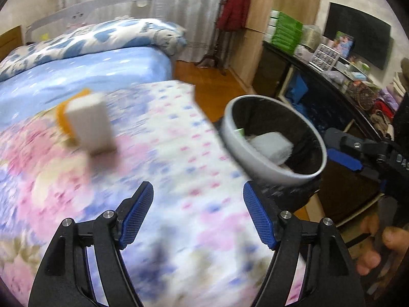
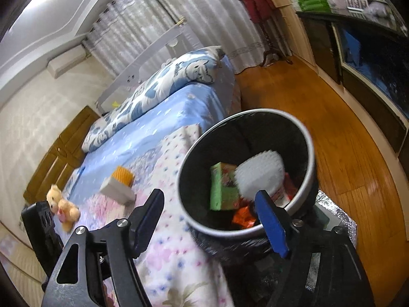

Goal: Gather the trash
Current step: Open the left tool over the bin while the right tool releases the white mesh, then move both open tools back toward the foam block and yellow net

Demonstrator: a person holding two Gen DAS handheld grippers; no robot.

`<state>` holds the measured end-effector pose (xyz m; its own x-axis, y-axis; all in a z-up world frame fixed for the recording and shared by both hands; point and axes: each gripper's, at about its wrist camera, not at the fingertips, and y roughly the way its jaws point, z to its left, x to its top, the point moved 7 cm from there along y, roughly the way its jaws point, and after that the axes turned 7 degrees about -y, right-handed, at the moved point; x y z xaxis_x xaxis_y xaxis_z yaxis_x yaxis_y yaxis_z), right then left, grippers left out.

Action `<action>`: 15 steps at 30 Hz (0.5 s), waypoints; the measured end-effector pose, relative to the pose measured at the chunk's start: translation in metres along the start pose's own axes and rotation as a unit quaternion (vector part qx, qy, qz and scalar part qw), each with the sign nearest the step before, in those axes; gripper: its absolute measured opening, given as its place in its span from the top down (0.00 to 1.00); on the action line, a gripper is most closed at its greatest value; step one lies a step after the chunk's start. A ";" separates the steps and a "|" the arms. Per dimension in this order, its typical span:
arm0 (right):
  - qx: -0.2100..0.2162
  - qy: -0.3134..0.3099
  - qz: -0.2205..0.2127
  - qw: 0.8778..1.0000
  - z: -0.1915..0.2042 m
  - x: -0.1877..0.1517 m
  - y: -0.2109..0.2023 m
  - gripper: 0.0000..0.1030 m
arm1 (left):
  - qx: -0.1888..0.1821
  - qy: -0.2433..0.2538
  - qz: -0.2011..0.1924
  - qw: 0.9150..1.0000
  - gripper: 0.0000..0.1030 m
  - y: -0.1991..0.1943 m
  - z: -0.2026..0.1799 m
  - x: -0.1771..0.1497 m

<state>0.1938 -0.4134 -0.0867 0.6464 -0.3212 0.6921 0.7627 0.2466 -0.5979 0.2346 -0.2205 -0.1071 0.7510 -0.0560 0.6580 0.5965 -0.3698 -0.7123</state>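
The next piece of trash I have to deal with is the white block (image 1: 89,125) standing on the flowered blanket (image 1: 179,179) on the bed, with an orange spiky piece (image 1: 62,117) pressed against its far side. It reads to me as foam or sponge: light, soft enough to give under pressure, not slippery and not fragile. Since it stands tall and narrow, I expect it to tip at a nudge, and the soft bedding under it will not brace it. I would close on its two broad flat faces, low on the body, and squeeze gently.

My left gripper (image 1: 198,215) has its jaws spread wide with nothing between them. The block lies well ahead of them and off to the left, apart from both pads; the picture is blurred, so I cannot tell whether block and orange piece are joined.

My right gripper (image 2: 209,217) also has its jaws wide apart and empty, poised just over the near rim of the bin (image 2: 310,153) beside the bed. Inside the bin I see a white spiky thing (image 2: 258,174), a green box (image 2: 221,189) and an orange wrapper (image 2: 242,218). From this side the block sits well to the left of the jaws, near a small teddy bear (image 2: 62,206).
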 end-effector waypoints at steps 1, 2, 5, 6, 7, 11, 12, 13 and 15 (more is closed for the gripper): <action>0.001 -0.008 0.001 1.000 0.007 -0.003 0.001 0.26 | 0.002 -0.006 0.000 1.000 0.28 -0.002 0.007 -0.002; 0.002 -0.016 0.002 1.000 0.015 -0.005 0.001 0.26 | 0.006 -0.015 0.000 1.000 0.28 -0.006 0.018 -0.004; 0.013 -0.038 0.007 0.999 0.037 -0.012 0.004 0.25 | 0.021 -0.033 -0.005 0.999 0.28 -0.015 0.046 -0.010; 0.017 -0.044 0.010 0.999 0.044 -0.015 0.006 0.25 | 0.027 -0.041 -0.006 0.999 0.28 -0.019 0.055 -0.012; 0.022 -0.052 0.013 0.998 0.052 -0.019 0.009 0.25 | 0.030 -0.046 -0.006 0.998 0.28 -0.020 0.063 -0.013; 0.036 -0.085 0.028 0.995 0.085 -0.032 0.021 0.25 | 0.045 -0.065 -0.014 0.997 0.28 -0.032 0.094 -0.018; 0.039 -0.091 0.032 0.995 0.091 -0.035 0.024 0.25 | 0.050 -0.071 -0.018 0.996 0.28 -0.036 0.104 -0.020; 0.043 -0.095 0.036 0.994 0.096 -0.038 0.026 0.24 | 0.053 -0.075 -0.021 0.996 0.28 -0.040 0.110 -0.021; 0.050 -0.104 0.043 0.992 0.109 -0.043 0.032 0.19 | 0.063 -0.085 -0.024 0.994 0.28 -0.046 0.126 -0.025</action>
<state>0.1929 -0.2923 -0.0921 0.6918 -0.1018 0.7149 0.6958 0.3585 -0.6223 0.2240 -0.0849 -0.1215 0.7510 0.1209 0.6491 0.6559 -0.2492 -0.7125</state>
